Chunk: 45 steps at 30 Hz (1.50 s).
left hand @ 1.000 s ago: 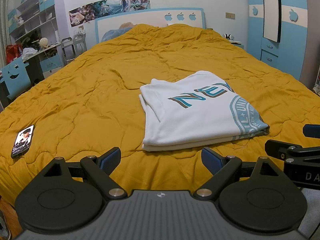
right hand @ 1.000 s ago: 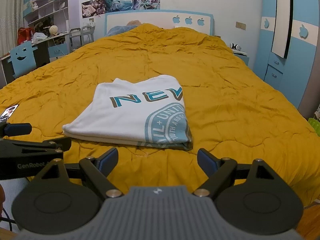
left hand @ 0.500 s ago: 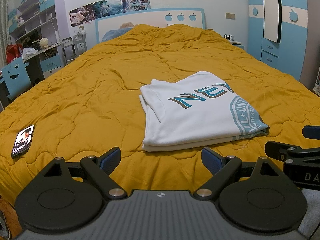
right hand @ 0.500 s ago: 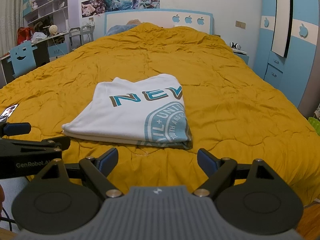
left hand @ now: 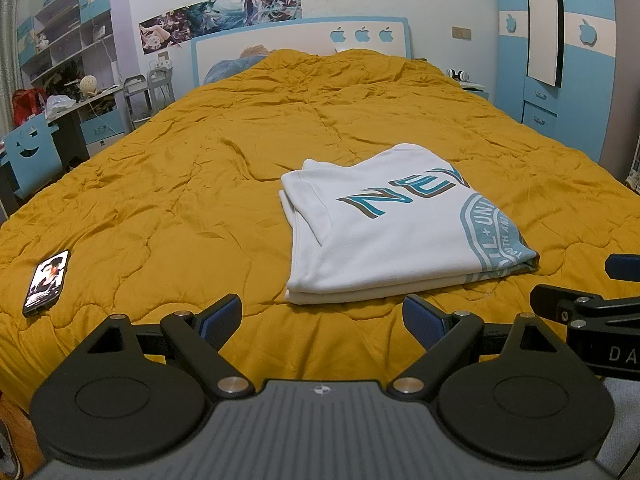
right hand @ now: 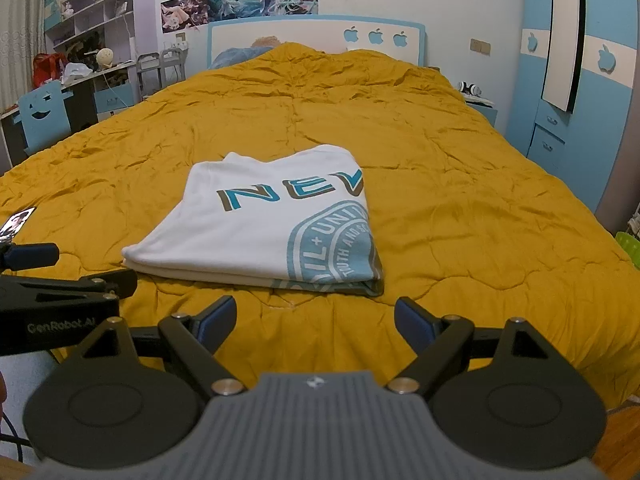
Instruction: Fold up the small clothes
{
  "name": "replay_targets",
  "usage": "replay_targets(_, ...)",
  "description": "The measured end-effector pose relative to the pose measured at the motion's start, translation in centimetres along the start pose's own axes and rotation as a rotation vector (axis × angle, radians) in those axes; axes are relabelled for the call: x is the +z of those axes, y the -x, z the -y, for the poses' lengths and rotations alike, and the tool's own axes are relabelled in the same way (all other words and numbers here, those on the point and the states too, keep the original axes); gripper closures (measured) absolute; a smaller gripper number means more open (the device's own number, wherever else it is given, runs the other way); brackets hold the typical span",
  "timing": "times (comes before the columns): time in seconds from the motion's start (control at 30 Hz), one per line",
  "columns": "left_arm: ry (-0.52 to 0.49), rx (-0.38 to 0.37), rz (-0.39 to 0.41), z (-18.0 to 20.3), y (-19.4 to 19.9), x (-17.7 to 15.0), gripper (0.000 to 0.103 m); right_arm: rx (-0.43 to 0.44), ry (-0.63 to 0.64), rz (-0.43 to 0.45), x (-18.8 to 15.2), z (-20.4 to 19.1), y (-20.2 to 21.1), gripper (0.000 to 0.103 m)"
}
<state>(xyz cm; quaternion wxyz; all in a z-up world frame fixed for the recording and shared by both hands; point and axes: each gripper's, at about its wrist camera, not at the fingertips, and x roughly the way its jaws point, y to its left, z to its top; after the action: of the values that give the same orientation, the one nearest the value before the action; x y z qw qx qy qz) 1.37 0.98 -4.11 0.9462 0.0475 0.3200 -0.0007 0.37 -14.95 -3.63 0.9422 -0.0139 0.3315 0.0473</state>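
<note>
White folded T-shirt lying on mustard quilt, both grippers held back

White cotton T-shirt [left hand: 396,228] is being seen folded into a compact rectangle, lying flat on the mustard-yellow quilt [left hand: 200,200] of the bed. Teal and brown lettering reading "NEV" is showing on its top face, with part of a teal round seal print running off the right-hand fold. Stacked layers are being shown along the near edge, and a sleeve fold is lying along the left side in the left wrist view.

Left gripper [left hand: 322,316] is being held low over the near edge of the bed, its jaws spread wide with nothing between them; blue pads are facing inward. The shirt's near edge is lying just beyond the fingertips, not touching them. Right gripper [right hand: 315,316] is being held likewise, jaws wide apart and empty, the shirt [right hand: 272,224] lying just ahead and slightly left of centre. Each gripper is being caught at the edge of the other's view, side by side.

Phone [left hand: 47,283] with a lit screen is lying on the quilt well to the left of the shirt. Headboard [left hand: 304,44] with apple cut-outs, posters [left hand: 220,16] above it, a blue wardrobe [left hand: 560,60] at right and a cluttered desk [left hand: 80,100] at left are being noted beyond.
</note>
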Motion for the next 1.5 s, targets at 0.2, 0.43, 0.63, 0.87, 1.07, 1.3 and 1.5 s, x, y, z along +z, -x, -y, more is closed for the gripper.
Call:
replay_targets(0.2, 0.0, 0.0, 0.0, 0.04, 0.01, 0.0, 0.0, -0.001, 0.0, -0.003, -0.01, 0.04, -0.08, 0.021)
replay_targets(0.43, 0.001, 0.001, 0.0, 0.07, 0.02, 0.0, 0.0, -0.001, 0.0, -0.007, -0.02, 0.04, -0.17, 0.021)
replay_targets(0.63, 0.001, 0.0, 0.0, 0.01, 0.0, 0.0, 0.0, -0.001, 0.0, -0.008, -0.02, 0.1, -0.23, 0.021)
replay_targets(0.87, 0.002, 0.0, 0.0, 0.0, 0.01, -0.01, 0.0, -0.001, 0.0, -0.007, 0.0, 0.1, -0.21, 0.021)
replay_targets(1.07, 0.002, -0.001, 0.003, -0.02, 0.01, -0.01, 0.0, -0.001, 0.0, -0.008, 0.01, 0.09, -0.2, 0.021)
replay_targets(1.3, 0.007, 0.001, 0.013, 0.35, 0.42, 0.26, 0.0, -0.001, 0.0, -0.007, 0.01, 0.1, -0.2, 0.021)
replay_targets(1.5, 0.009, 0.001, 0.014, 0.45, 0.46, 0.31, 0.0, -0.001, 0.0, -0.008, 0.02, 0.12, -0.2, 0.021)
